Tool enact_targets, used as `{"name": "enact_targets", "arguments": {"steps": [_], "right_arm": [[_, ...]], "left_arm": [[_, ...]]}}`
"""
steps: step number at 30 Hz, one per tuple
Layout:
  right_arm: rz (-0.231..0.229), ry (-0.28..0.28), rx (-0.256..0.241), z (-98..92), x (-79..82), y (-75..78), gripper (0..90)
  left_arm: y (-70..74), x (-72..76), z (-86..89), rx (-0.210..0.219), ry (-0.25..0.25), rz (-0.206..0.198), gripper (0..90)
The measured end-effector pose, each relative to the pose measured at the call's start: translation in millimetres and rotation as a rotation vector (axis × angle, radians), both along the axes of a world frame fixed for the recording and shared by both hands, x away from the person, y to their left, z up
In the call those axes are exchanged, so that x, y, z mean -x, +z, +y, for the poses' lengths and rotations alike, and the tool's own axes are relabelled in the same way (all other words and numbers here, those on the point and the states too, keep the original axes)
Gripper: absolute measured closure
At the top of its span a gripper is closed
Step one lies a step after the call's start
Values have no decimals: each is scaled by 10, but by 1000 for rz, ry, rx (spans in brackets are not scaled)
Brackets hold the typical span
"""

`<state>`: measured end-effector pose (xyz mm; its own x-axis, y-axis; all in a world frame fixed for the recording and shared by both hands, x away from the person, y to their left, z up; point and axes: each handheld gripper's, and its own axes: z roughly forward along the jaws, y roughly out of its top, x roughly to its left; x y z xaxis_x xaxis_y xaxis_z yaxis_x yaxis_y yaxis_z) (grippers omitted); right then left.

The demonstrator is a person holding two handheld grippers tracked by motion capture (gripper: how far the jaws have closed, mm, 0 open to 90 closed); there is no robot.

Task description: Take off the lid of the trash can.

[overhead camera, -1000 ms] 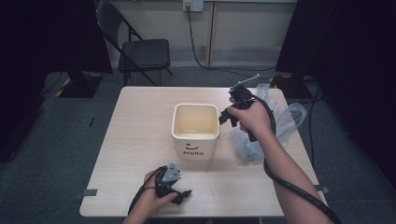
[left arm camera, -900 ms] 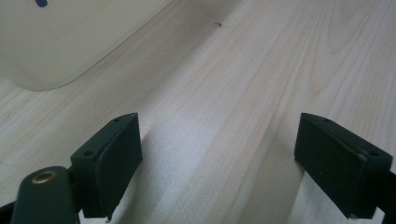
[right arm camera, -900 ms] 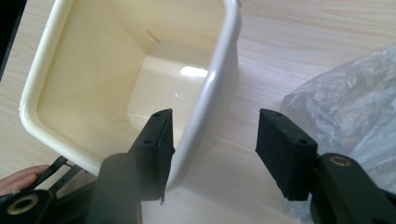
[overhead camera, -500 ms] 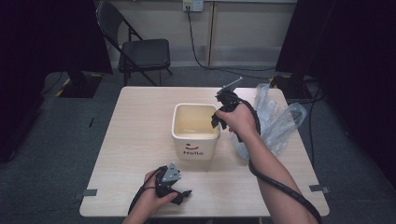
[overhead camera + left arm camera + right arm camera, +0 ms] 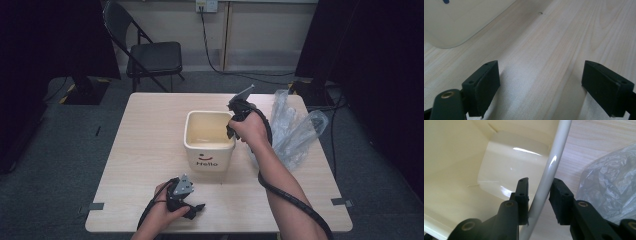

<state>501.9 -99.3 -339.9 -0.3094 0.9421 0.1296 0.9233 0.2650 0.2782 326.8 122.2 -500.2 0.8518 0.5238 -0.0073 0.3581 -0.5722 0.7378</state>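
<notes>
The wooden table (image 5: 150, 150) carries your cream square bin (image 5: 209, 156) printed "Hello", whose right rim (image 5: 550, 171) runs up between the jaws of your right gripper (image 5: 232, 125), one jaw inside the bin and one outside; the pads sit just beside the rim, and you cannot tell whether they press it. The crumpled clear plastic bag (image 5: 295, 132) lies just outside the outer jaw, its far edge cut off in the right gripper view. Your left gripper (image 5: 541, 85) rests spread wide over bare wood, the bin's lower corner (image 5: 461, 22) well ahead.
</notes>
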Motion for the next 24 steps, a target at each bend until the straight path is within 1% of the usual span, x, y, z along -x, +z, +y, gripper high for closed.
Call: {"name": "enact_targets", "arguments": {"steps": [4,11,14,16,17,22,24], "right_arm": [[-7,-9,5,13,-2,23,702],[-35,-29,-27,-19,6,117,702],[-42,-29,-23,-13,16,134,701],[-56,-38,-19,-4,32,129,707],[-58,-49,-23,-4,34,126,710],[-64,-61,-36,-9,33,136,716],[-81,-65,-55,-15,29,166,724]], "left_arm": [[0,0,0,0,0,0,143],[0,-1,1,-2,-2,-1,143],[-2,2,-2,3,3,0,143],[-1,1,-1,1,1,0,143],[-1,1,-1,1,1,0,143],[-1,0,-1,1,1,1,143],[-1,0,-1,2,1,1,143]]}}
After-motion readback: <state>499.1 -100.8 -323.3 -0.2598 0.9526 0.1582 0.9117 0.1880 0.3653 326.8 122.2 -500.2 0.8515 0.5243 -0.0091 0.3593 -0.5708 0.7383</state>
